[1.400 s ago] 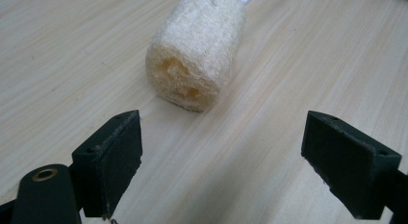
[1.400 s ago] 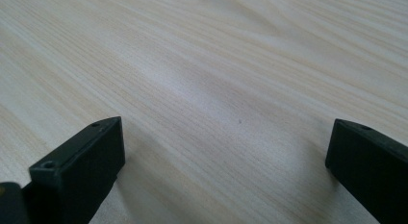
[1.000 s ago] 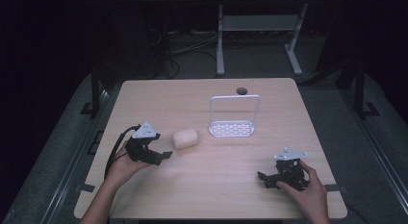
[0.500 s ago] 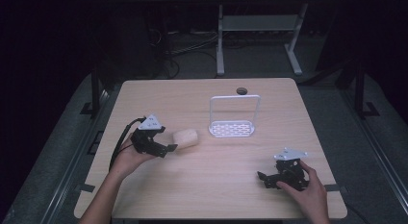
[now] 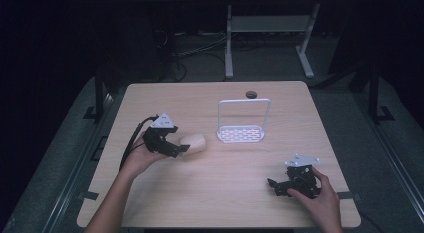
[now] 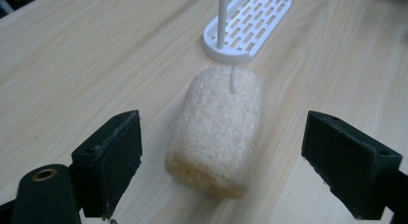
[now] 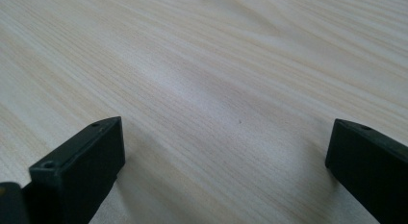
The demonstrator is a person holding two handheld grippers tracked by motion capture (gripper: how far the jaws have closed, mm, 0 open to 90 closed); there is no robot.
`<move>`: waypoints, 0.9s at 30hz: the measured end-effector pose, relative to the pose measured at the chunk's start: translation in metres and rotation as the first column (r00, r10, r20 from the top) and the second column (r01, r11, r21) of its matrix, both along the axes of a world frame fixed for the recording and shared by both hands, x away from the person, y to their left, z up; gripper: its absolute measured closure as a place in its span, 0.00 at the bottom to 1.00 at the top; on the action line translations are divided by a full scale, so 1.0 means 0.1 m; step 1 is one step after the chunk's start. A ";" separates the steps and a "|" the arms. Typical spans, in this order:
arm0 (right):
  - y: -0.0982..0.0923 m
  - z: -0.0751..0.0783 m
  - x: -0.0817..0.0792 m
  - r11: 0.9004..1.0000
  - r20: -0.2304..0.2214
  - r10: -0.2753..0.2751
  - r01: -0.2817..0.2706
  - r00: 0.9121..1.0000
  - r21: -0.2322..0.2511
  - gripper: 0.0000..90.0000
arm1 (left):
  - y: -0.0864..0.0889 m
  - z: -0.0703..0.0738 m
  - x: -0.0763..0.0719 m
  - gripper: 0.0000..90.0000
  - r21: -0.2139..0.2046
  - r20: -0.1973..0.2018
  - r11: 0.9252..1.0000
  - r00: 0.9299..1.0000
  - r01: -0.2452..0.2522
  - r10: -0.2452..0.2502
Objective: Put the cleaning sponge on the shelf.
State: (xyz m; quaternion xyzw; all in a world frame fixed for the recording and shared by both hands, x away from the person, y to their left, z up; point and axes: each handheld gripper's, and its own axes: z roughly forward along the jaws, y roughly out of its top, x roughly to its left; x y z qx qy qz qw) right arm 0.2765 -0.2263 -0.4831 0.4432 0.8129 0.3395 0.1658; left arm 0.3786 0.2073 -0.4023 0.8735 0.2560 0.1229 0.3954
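Note:
A tan, rough loofah-like sponge (image 5: 194, 142) (image 6: 217, 128) lies on the wooden table (image 5: 210, 203), left of centre. My left gripper (image 5: 181, 149) (image 6: 231, 159) is open, its jaws spread to either side of the sponge's near end without touching it. Beyond the sponge stands a white slotted rack (image 5: 241, 133) (image 6: 250, 22) with a tall wire handle. My right gripper (image 5: 274, 187) (image 7: 221, 171) rests low at the table's front right, open, with bare wood between its jaws.
A small dark round spot (image 5: 251, 95) sits near the table's far edge. Beyond the table are a metal frame stand (image 5: 265, 33) and cables on the dark floor. Table edges lie close to both hands.
My left gripper has moved right toward the sponge until its jaws straddle the near end. The right gripper has stayed in place.

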 end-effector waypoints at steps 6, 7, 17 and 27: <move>0.00 0.00 0.00 1.000 0.001 0.000 0.000 1.000 0.000 0.00 | -0.07 -0.02 0.08 0.15 0.002 -0.009 1.000 1.000 0.026 -0.026; 0.00 0.00 0.00 1.000 0.000 0.000 0.000 1.000 0.000 0.00 | -0.09 -0.02 0.09 0.15 -0.002 -0.011 1.000 1.000 0.028 -0.028; 0.00 0.00 0.00 1.000 0.000 0.000 0.000 1.000 0.000 0.00 | -0.21 -0.13 0.21 0.15 0.021 -0.045 0.998 0.997 0.058 -0.057; 0.00 0.00 0.00 1.000 0.000 0.001 -0.001 1.000 0.000 0.00 | -0.27 -0.28 0.28 0.15 0.043 -0.080 0.996 0.994 0.083 -0.080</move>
